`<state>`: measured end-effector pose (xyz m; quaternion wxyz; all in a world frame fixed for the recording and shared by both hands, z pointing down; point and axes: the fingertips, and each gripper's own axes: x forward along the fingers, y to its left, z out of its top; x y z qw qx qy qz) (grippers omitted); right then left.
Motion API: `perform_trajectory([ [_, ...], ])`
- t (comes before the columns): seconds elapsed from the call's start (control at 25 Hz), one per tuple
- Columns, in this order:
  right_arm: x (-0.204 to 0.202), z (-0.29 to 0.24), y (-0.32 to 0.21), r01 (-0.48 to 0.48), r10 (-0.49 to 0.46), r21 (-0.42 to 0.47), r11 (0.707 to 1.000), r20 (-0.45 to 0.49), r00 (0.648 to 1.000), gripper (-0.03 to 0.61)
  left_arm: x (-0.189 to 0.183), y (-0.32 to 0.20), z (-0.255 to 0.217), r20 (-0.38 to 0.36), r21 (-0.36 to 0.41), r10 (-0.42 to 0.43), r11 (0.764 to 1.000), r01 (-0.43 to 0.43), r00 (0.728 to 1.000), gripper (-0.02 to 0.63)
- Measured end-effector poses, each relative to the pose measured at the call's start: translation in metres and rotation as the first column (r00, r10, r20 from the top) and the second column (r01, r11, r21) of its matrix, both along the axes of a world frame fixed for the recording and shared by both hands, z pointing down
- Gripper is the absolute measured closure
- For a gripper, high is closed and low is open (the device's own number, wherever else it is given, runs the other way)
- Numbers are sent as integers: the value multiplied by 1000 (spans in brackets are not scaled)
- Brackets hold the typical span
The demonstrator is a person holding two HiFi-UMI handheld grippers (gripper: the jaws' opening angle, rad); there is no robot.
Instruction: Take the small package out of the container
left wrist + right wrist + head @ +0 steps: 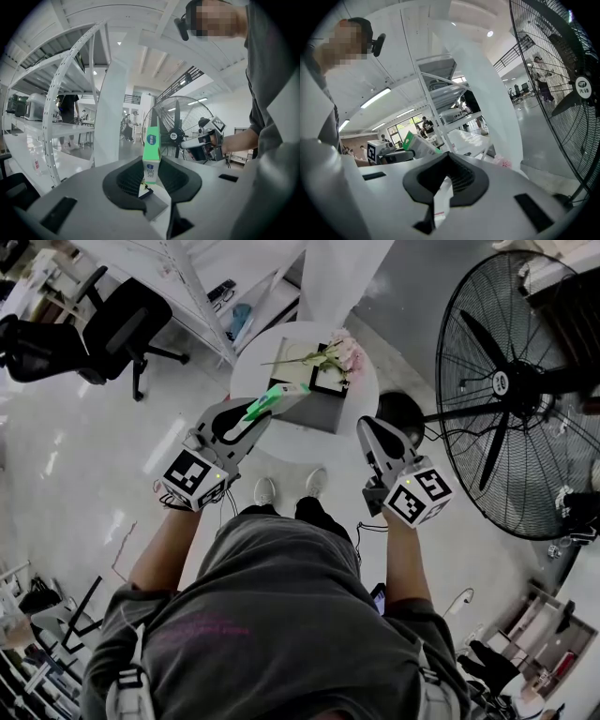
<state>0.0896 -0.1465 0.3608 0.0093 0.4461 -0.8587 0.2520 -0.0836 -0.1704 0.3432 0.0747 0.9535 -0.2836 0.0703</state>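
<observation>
Left tongs (151, 174) are clamped on the package (151, 145), jaws roughly half apart because the carton fills the gap, pinched by its lower end with the green top sticking out past the tips. So the package is in the left tongs and looks clear of the container (314, 413), which sits just ahead of and a bit to the right of those tongs on the round worktop (364, 390). Going by looks, it's a thin cardboard carton: light, stiff enough to hold its shape, but the walls would dent if squeezed hard, and the glossy print could be a bit slippery. Gripping low on the flat sides like this seems fine; with most of the carton past the tips it could pivot if bumped, so a hold nearer the middle would be steadier. Right tongs (449, 157) look closed with nothing in them that I can make out, hanging to the right of the left pair and nearer the person than the container. Flowers (333, 354) lie across the container's top ahead of both tongs, so stems could snag on another reach in. The big fan (506, 381) stands just right of the right tongs; a chair (103, 324) is well off to the left, out of the way.
</observation>
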Motion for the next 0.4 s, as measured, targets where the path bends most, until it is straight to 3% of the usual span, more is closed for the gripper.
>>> perform_trajectory([
  [0.4, 8, 5, 1, 12, -12, -5, 1000, 3, 1000, 557, 11, 3, 4, 9, -12, 1, 1000, -1, 1000, 509],
])
